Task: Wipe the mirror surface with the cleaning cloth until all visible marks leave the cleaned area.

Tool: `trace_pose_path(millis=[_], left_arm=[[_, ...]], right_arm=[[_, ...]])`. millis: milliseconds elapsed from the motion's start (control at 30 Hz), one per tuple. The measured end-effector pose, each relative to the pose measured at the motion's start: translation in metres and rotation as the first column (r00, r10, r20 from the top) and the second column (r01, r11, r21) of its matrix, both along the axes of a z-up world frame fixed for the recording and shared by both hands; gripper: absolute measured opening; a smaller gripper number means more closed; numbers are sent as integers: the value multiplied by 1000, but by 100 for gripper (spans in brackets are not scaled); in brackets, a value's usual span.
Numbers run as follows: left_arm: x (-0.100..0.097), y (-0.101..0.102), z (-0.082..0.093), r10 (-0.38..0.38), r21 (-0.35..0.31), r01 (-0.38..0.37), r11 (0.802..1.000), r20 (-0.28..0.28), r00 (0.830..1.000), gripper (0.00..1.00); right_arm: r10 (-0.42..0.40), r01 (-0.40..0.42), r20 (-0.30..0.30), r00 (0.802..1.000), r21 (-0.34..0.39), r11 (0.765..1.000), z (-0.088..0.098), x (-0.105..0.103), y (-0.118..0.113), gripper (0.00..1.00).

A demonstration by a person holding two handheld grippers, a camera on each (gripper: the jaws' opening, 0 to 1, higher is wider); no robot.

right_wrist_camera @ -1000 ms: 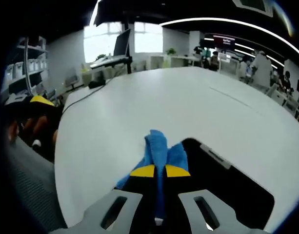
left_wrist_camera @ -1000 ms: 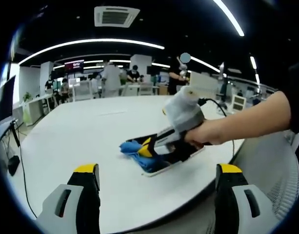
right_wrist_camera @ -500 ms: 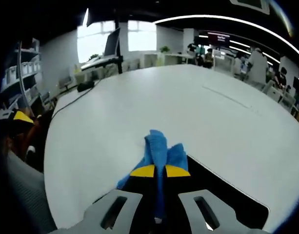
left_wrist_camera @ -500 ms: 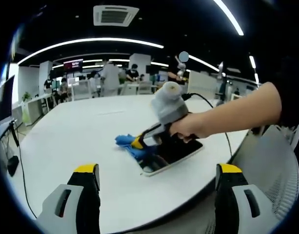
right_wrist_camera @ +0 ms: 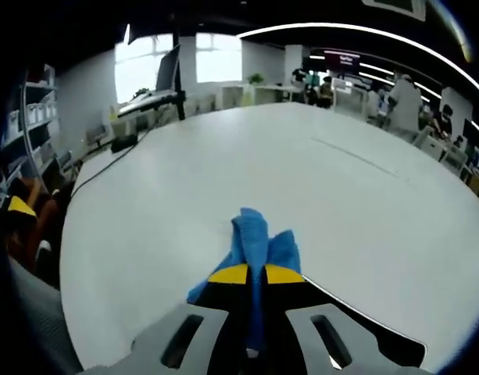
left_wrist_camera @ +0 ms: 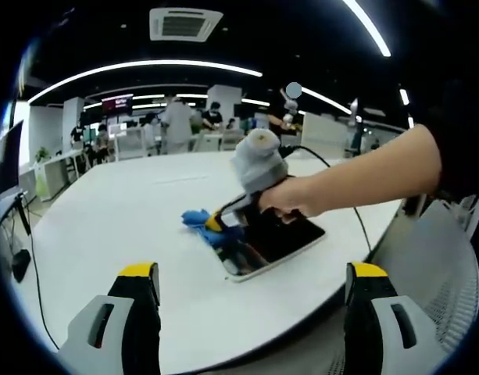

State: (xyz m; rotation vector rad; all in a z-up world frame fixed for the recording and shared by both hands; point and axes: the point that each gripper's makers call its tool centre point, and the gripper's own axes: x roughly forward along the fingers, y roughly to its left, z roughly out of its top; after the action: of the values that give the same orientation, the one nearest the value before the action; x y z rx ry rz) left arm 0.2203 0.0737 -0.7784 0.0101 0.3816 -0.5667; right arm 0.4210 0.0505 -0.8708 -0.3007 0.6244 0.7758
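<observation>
Blue cleaning cloth (right_wrist_camera: 259, 242), pinched in the right gripper (right_wrist_camera: 255, 273), overhangs the mirror (left_wrist_camera: 280, 241)'s far-left edge, while the left gripper (left_wrist_camera: 251, 273) hangs open nearer the person.

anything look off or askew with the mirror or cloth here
One thing: the mirror lies close to the table edge nearest the person, at an angle to it. Otherwise nothing stands out. The right hand-held gripper is shut on the blue cloth, bunched at the mirror's far end. No visible spill or damage.

The room is lit brightly by long curved ceiling light strips (left_wrist_camera: 145, 69), and daylight is admitted through a glaring far window (right_wrist_camera: 176, 66). Straight lines are bent strongly by fisheye distortion toward the edges. Soft glare is spread across the broad white matte surface (right_wrist_camera: 317, 195), and distant figures are rendered slightly blurred.
</observation>
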Motion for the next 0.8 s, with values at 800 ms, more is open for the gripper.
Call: trace_pose_path(millis=[800], left_arm=[[-1, 0, -2, -9, 3, 9, 1000, -15, 1000, 98]], right_arm=[[-11, 11, -18, 1000, 5, 1000, 0, -1, -1, 0]])
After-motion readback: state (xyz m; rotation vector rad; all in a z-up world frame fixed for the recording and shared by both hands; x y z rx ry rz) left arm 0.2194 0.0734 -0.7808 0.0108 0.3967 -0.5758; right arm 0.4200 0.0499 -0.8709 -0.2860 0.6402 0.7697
